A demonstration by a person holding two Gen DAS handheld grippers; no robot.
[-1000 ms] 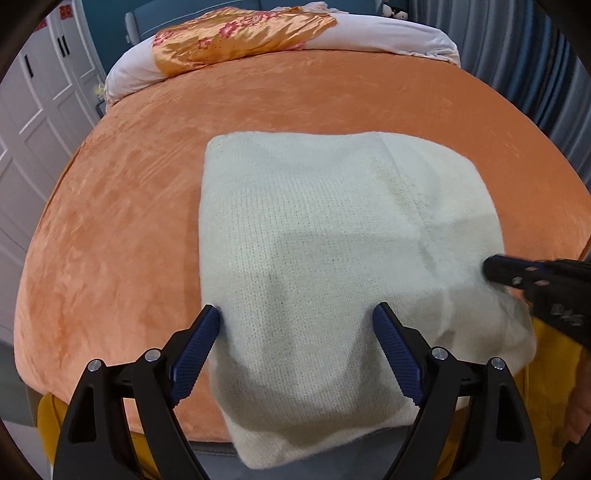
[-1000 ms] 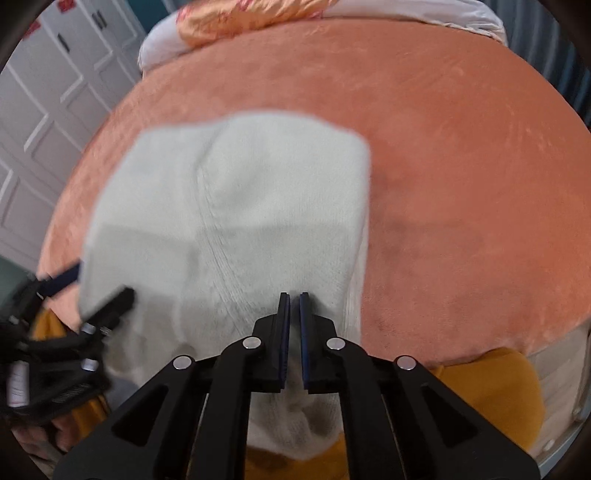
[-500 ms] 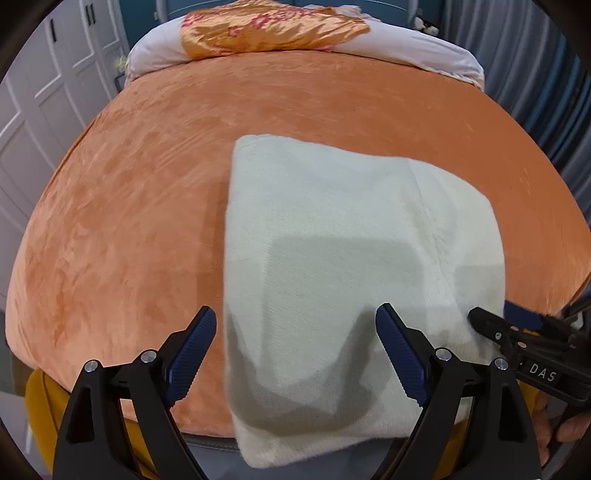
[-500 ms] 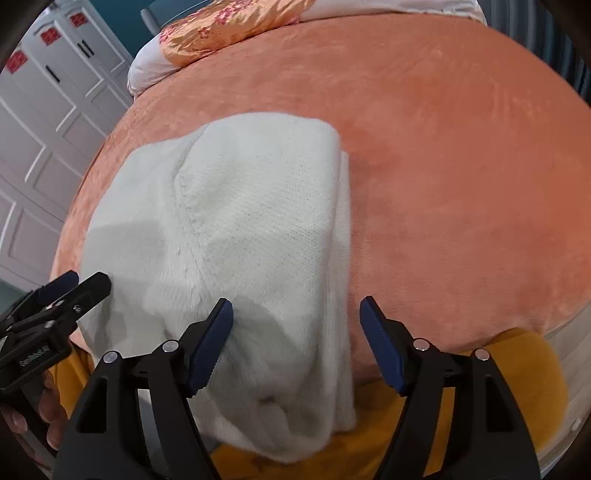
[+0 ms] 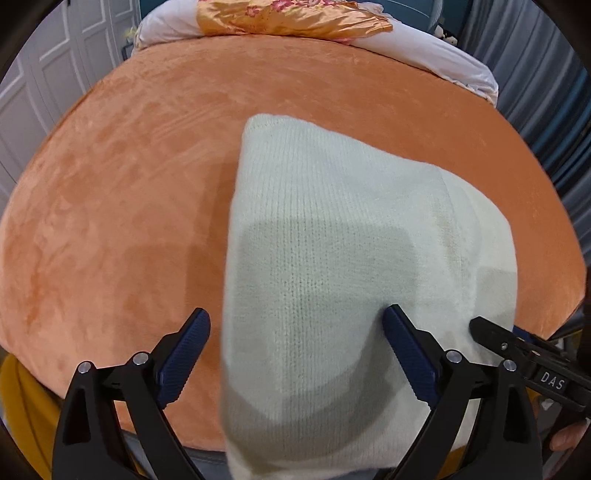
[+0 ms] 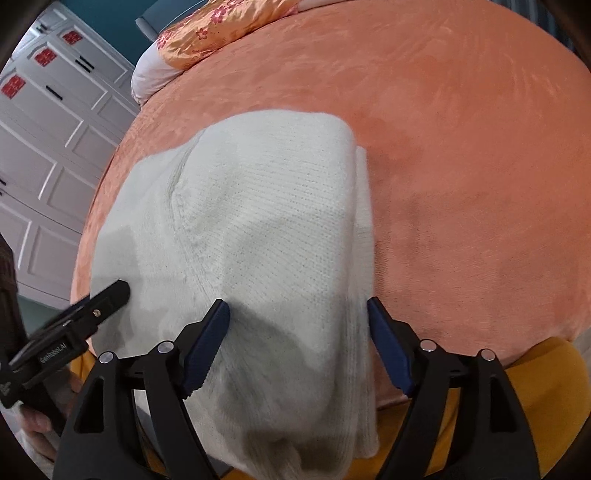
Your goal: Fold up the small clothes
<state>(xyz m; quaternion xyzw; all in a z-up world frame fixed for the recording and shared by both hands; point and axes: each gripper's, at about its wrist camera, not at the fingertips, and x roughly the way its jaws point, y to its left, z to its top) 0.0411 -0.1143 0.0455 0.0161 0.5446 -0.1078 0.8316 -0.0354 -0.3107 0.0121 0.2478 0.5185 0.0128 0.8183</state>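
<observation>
**Sweater folded into a block, near edge still hanging off the bed**

Nearest the cameras, both tongs stood wide open and held nothing. The left tongs (image 5: 295, 362) hovered over the near left part of the cream knitted sweater (image 5: 351, 277), one finger over bare blanket and the other over the knit. The right tongs (image 6: 297, 350) hovered over the sweater's near right part.

The sweater lay on the bed's orange blanket (image 5: 129, 184), already doubled into a rough rectangle; a seam and a second layer along its right side showed at least one fold made. Its near end drooped over the bed's edge, rumpled and uneven. By my judgement the main folding was done or nearly so, with a last fold or a tidying of that hanging end left.

Farther off, a gold flowered pillow (image 5: 291, 18) rested at the head of the bed.
</observation>
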